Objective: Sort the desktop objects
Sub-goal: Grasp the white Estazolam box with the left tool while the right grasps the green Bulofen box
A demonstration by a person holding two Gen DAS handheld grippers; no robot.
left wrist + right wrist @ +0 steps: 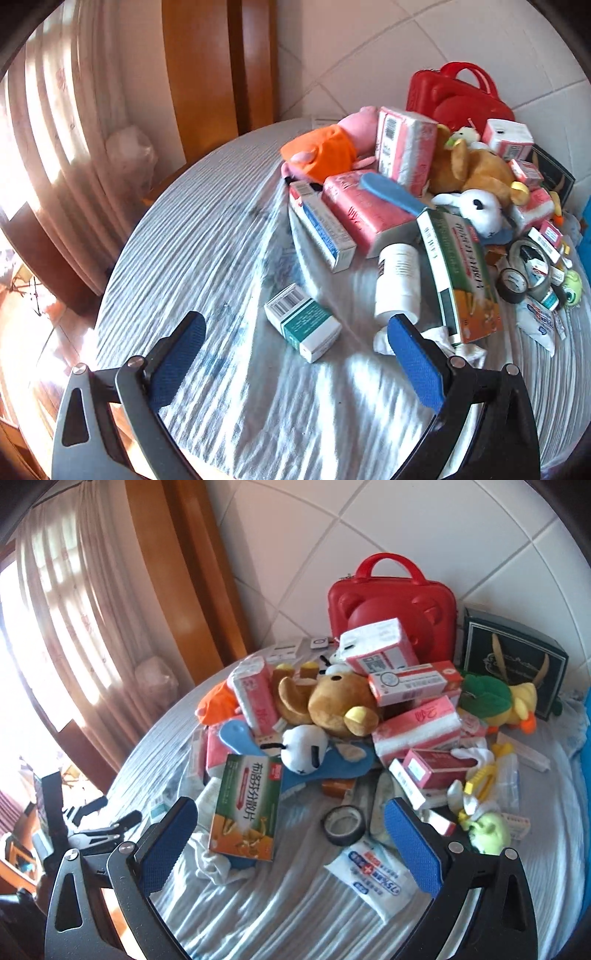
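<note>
Both jaws spread, nothing held: the teal-and-white medicine box (303,322) lies just ahead of the left hand-held gripper (297,334), long axis slanting rightward; right hand-held gripper (290,819) hangs farther off.

A heap of objects fills the right half of the frame. A small teal-and-white box (303,322) lies flat, apart from the heap, at lower centre. Beside it a white bottle (397,280) lies on its side. A green-and-orange medicine box (246,808) leans tilted at the front. Behind it lie a brown plush bear (332,705), pink tissue packs (417,725) and a black tape roll (344,825). A red case (391,602) stands upright at the back.
</note>
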